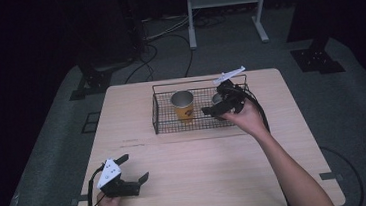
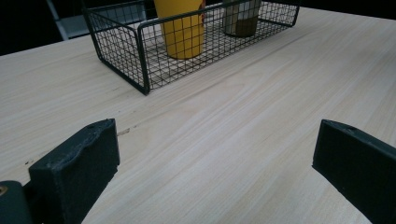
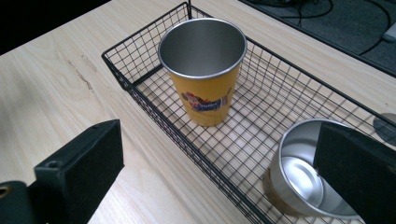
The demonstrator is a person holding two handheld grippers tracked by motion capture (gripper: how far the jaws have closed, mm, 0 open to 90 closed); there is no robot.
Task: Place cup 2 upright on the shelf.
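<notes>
Wire-mesh basket (image 3: 154, 116) holds yellow metal cup (image 3: 205, 70) and squat steel cup (image 3: 299, 172).

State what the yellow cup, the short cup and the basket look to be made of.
Yellow cup: likely steel, brushed grey inside, glossy yellow printed coat outside. Short cup: metal too, its shiny base reflecting light; brownish outer wall, material unclear. Basket: thin black-coated wire mesh, probably steel.

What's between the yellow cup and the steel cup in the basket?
Nothing: bare wire mesh of the basket separates the yellow cup from the steel cup, clearest in the right gripper view.
</notes>
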